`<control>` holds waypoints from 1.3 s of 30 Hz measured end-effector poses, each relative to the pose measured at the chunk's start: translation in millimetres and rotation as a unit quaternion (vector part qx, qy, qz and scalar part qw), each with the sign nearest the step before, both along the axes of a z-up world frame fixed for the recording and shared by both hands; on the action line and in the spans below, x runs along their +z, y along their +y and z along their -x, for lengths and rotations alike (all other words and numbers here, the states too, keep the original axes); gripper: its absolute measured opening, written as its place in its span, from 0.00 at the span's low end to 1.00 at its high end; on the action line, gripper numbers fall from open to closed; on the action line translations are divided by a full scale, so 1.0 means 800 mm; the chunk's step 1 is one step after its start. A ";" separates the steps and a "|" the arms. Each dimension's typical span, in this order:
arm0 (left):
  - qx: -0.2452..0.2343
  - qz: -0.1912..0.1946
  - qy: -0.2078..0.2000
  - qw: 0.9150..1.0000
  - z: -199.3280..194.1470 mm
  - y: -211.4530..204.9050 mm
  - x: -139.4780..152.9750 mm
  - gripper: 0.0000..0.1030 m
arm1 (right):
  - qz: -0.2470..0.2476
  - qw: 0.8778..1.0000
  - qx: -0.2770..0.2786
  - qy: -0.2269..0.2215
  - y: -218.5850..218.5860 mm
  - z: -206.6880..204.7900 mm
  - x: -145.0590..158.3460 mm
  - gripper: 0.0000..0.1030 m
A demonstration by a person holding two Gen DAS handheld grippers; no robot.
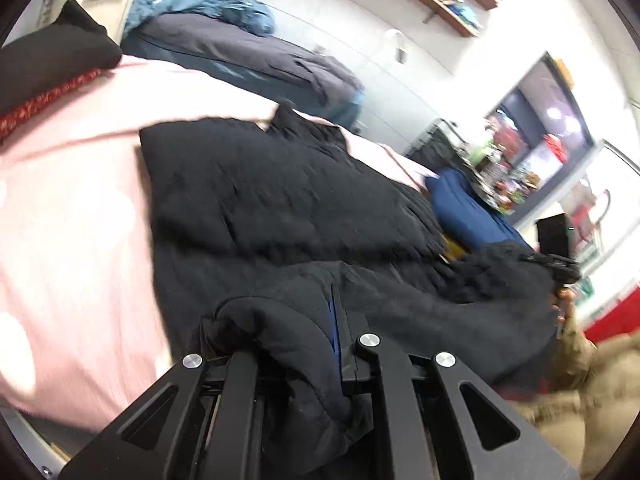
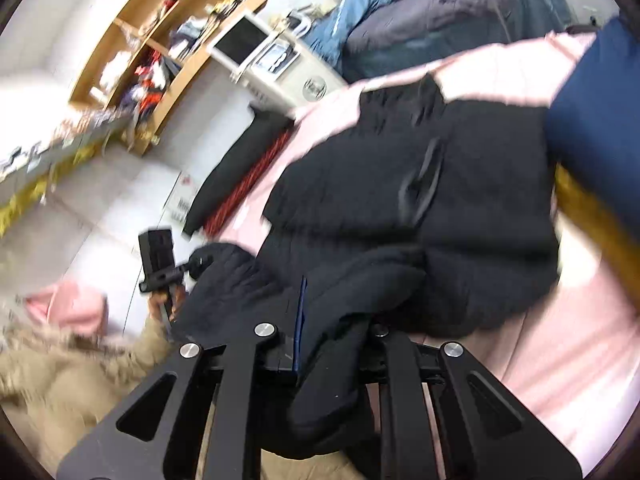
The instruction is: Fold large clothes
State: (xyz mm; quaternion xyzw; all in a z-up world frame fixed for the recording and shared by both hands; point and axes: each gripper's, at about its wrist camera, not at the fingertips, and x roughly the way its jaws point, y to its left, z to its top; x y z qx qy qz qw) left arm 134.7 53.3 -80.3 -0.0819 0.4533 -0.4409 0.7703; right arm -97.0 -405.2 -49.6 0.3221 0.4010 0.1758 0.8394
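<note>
A large black quilted jacket [image 1: 280,200] lies spread on a pink bed sheet [image 1: 72,208]; it also shows in the right wrist view [image 2: 400,168] on the sheet [image 2: 560,360]. My left gripper [image 1: 316,344] is shut on a bunched edge of the jacket, which hides most of the fingers. My right gripper [image 2: 324,340] is shut on another bunched edge of the same jacket. The right gripper shows at the jacket's far edge in the left wrist view [image 1: 560,268], and the left gripper in the right wrist view [image 2: 168,272].
Grey and blue garments [image 1: 240,48] are piled beyond the bed. A navy cloth [image 1: 468,208] lies beside the jacket. A black and red folded item [image 2: 240,168] lies at the sheet's edge. A wooden shelf [image 2: 160,48] and a white unit [image 2: 276,64] stand behind.
</note>
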 end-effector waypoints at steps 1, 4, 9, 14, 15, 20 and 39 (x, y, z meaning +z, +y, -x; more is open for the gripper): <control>0.006 -0.006 0.004 1.000 -0.022 -0.014 -0.003 0.09 | 0.006 1.000 -0.007 0.001 -0.007 -0.016 0.003 0.14; 0.018 -0.031 0.008 0.999 -0.074 -0.045 -0.004 0.09 | -0.014 0.999 -0.034 0.025 -0.047 -0.077 -0.006 0.14; 0.032 -0.056 0.017 0.998 -0.157 -0.085 0.007 0.09 | -0.059 0.993 -0.082 0.062 -0.106 -0.165 -0.030 0.14; 0.058 -0.056 0.045 0.996 -0.244 -0.121 0.014 0.09 | -0.088 0.986 -0.117 0.077 -0.140 -0.242 -0.042 0.14; 0.066 -0.061 0.053 0.995 -0.259 -0.131 0.008 0.10 | -0.085 0.985 -0.123 0.083 -0.146 -0.255 -0.047 0.14; 0.099 -0.076 0.118 0.985 -0.291 -0.151 -0.050 0.16 | -0.075 0.974 -0.155 0.144 -0.164 -0.298 -0.105 0.15; 0.247 0.058 0.140 0.957 -0.264 0.023 -0.013 0.94 | -0.321 0.919 -0.200 0.113 -0.210 -0.259 -0.139 0.67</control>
